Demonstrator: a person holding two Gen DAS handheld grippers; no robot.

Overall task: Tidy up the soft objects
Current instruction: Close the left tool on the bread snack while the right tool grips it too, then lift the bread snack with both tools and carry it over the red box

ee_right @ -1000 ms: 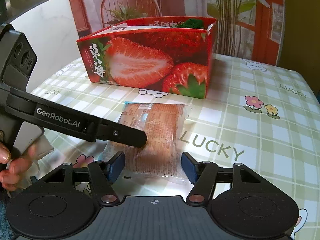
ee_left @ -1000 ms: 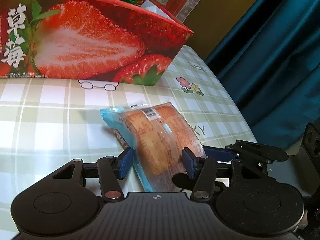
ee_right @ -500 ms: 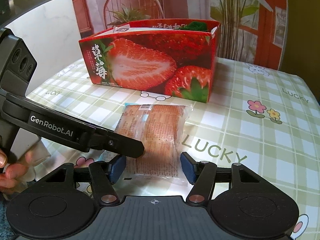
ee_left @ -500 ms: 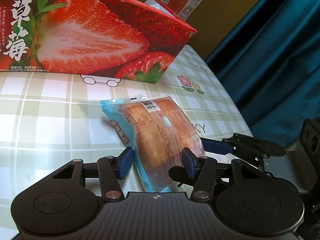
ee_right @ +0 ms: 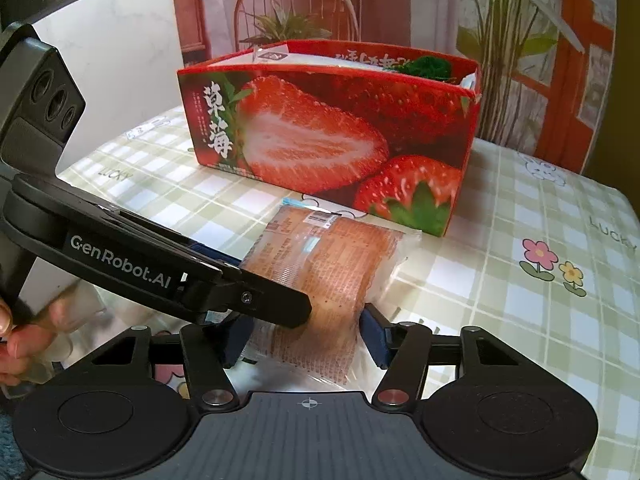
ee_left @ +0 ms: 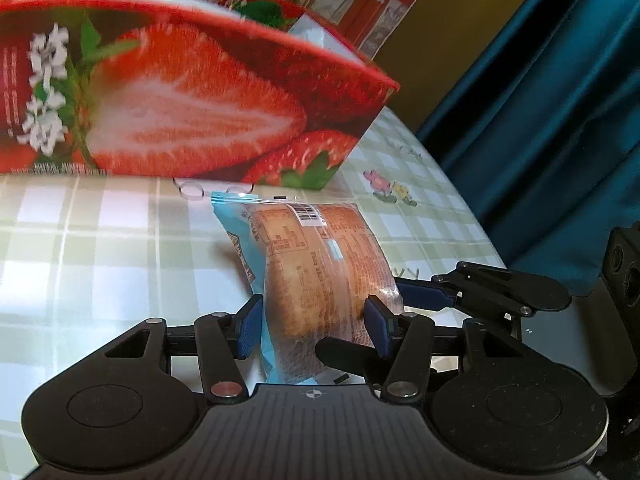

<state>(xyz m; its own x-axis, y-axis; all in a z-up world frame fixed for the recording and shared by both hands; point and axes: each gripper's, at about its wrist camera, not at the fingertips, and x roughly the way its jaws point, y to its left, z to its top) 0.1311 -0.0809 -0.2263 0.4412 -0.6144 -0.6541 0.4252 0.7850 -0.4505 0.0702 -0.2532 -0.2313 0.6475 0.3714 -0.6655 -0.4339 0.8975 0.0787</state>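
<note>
A wrapped bread packet [ee_left: 320, 264] with a blue-edged clear wrapper is held tilted above the checked tablecloth, in front of the red strawberry box [ee_left: 192, 108]. My left gripper [ee_left: 312, 326] is shut on its near end. My right gripper [ee_right: 304, 340] is also shut on the same packet [ee_right: 324, 264], from the other side. The right gripper's fingers [ee_left: 424, 294] show in the left wrist view beside the packet. The left gripper's body [ee_right: 168, 276] crosses the right wrist view. The strawberry box [ee_right: 328, 140] is open on top and holds other packets.
The table [ee_right: 520, 300] has a green checked cloth with flower and "LUCKY" prints. A blue curtain [ee_left: 540, 120] hangs past the table's right edge. A wooden chair [ee_right: 296, 12] and potted plants stand behind the box. A white wall panel [ee_right: 120, 72] is at the left.
Both grippers have lifted the bread packet and carried it closer to the strawberry box. The packet now stands more tilted, and both grips stay shut on it.
</note>
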